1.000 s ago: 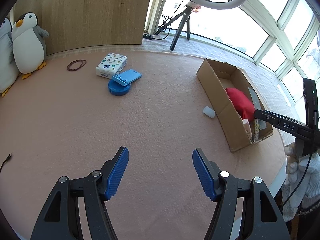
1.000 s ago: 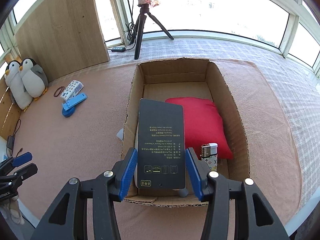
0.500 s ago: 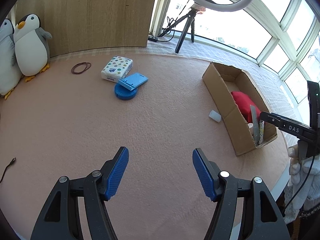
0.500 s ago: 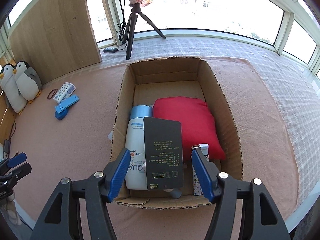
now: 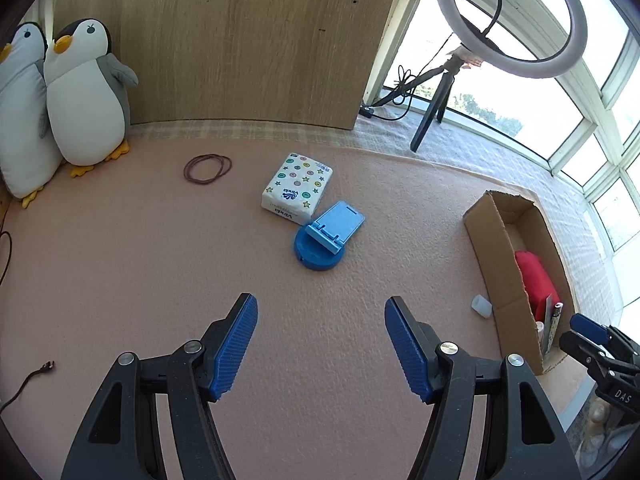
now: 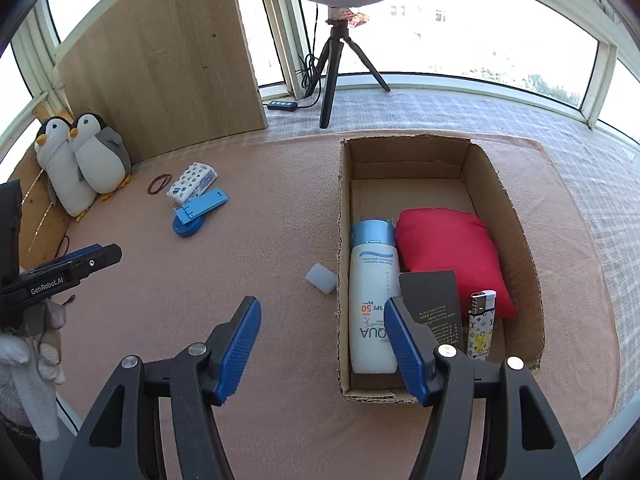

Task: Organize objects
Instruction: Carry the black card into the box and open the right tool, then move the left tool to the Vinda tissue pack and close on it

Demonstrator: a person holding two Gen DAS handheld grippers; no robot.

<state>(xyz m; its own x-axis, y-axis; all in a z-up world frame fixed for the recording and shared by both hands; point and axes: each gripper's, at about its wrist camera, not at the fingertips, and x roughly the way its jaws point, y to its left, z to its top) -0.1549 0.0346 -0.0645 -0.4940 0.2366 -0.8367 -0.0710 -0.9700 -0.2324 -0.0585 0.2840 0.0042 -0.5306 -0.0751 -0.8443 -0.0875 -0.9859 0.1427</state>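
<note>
A cardboard box holds a red pouch, a white sunscreen bottle, a black card box and a patterned lighter. My right gripper is open and empty, just left of the box's near end. My left gripper is open and empty over the pink mat, short of a blue phone stand and a tissue pack. A small white cap lies beside the box's left wall. The box also shows in the left wrist view.
Two plush penguins stand at the back left by a wooden panel. Brown rubber bands lie near them. A ring light on a tripod stands behind the mat. A cable end lies at the left edge.
My right gripper opened, let go of the black card box inside the cardboard box, and drew back to the left. My left gripper moved forward toward the phone stand.
</note>
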